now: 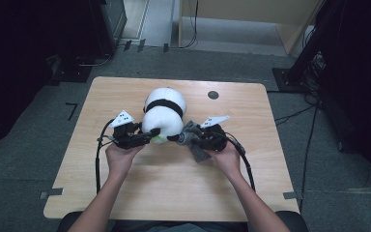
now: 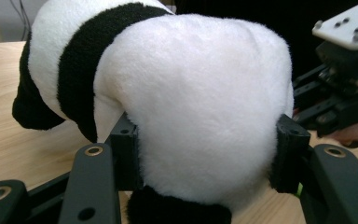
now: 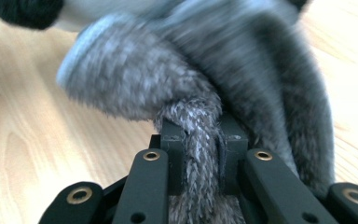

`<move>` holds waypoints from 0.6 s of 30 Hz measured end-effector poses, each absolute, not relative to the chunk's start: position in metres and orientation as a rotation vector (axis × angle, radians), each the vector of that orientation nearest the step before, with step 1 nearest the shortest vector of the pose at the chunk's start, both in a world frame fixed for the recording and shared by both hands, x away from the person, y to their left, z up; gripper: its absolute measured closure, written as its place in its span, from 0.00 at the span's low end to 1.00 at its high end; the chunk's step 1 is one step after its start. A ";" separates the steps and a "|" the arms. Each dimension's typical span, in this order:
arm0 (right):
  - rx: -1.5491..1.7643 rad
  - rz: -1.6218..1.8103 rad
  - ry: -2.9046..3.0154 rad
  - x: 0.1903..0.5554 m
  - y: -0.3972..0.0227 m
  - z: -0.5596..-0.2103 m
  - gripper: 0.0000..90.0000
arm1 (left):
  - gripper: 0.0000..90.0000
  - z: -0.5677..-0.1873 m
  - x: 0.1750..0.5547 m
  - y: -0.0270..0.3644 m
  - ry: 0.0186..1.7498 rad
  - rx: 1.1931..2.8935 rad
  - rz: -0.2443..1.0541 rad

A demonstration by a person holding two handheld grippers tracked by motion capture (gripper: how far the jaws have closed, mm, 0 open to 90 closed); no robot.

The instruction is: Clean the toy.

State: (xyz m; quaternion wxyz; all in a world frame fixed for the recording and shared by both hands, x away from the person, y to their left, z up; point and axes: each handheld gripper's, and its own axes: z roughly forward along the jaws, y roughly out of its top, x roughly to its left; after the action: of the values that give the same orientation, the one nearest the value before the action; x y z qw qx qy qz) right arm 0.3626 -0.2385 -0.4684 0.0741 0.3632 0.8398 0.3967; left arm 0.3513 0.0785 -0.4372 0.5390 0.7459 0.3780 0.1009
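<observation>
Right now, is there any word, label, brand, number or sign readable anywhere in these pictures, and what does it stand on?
None: no readable text in any view.
Black-and-white plush panda toy: bare fur, no tag in sight.
Grey knitted fabric piece: no label visible.
Light wooden table: only a dark round spot, unmarked.
White plates on the grippers: dots only, no characters.

A plush panda (image 1: pixel 163 116), white and rounded with a black band across its middle, lies on the wooden counter (image 1: pixel 174 193) near its centre, one black limb showing low at its side. Its white bulging end sits squeezed between the jaws of the left hand-held gripper (image 1: pixel 150 136). Just beside it, at its right, a grey knitted sock (image 1: pixel 193 140) with a paler grey end lies bunched and draped, a twisted fold of it pinched in the right hand-held gripper (image 1: pixel 176 138).
</observation>
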 end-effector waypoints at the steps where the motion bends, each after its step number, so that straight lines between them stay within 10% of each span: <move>1: 1.099 1.194 2.510 0.363 -0.241 -0.467 0.87 | 0.47 -0.438 0.352 0.079 0.902 1.773 0.245; 18: 1.266 1.258 2.299 0.371 -0.295 -0.449 0.86 | 0.46 -0.444 0.367 0.098 0.943 1.774 0.306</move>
State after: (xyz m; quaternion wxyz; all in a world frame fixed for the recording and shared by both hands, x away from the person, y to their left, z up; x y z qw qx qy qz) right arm 0.3715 -0.2951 -0.4485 0.1151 0.4321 0.7847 0.4294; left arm 0.3671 0.0983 -0.4436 0.5269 0.7419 0.3944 0.1281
